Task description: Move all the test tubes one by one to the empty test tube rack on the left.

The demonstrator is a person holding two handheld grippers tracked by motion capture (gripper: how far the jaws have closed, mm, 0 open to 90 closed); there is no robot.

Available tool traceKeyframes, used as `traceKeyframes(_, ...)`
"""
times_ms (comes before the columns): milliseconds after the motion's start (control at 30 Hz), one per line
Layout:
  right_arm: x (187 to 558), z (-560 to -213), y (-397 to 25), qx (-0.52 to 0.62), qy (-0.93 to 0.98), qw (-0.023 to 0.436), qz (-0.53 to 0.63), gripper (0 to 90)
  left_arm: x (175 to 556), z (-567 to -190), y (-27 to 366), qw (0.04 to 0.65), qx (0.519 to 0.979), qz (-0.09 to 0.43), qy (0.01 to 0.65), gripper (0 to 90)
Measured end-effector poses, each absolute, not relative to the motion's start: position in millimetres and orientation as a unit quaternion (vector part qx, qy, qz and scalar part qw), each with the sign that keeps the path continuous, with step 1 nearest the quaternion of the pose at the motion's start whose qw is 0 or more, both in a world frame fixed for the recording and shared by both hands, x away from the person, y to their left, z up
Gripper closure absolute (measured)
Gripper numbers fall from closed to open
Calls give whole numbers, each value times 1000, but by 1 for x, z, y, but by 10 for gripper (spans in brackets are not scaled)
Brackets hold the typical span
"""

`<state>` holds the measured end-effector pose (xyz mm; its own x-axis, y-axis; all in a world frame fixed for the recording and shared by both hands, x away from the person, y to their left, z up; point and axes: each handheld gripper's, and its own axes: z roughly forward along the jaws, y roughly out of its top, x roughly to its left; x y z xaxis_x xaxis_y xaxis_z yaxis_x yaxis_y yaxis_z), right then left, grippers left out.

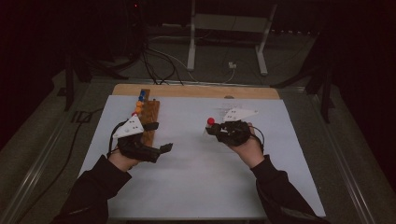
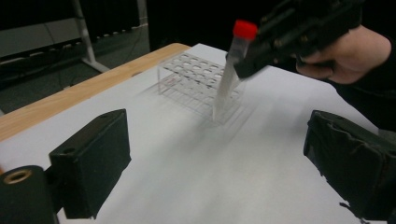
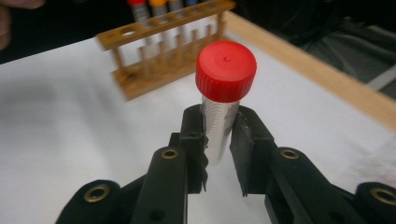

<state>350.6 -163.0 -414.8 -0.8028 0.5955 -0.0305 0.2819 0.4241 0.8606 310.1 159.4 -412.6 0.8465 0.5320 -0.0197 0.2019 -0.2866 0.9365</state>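
Red-capped tube (image 3: 223, 100) clamped in right tongs (image 3: 219, 140), left tongs (image 2: 219, 163) wide apart, empty.

The high view hangs above my side of the table (image 1: 201, 186) and looks forward and down, far enough off to take in the whole top and the floor past its far edge. My left gripper (image 2: 219, 163) carries a camera set low and close to the table, facing across it toward the clear rack (image 2: 198, 81) and my right gripper (image 2: 261, 56). The camera on my right gripper (image 3: 219, 144) sits very near the tube (image 3: 222, 112) and faces the wooden rack (image 3: 168, 51) by the far left corner. The high view also has that wooden rack (image 1: 148, 119), and all three views share the tube.
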Motion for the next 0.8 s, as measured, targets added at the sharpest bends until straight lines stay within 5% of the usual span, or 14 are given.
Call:
traceKeyframes(333,319,-434,-151,239,841,124,469,752,314,-418,124,548,805,125,190,238)
traceKeyframes(800,308,-448,-135,221,857,109,454,751,317,-431,84,536,826,110,138,600)
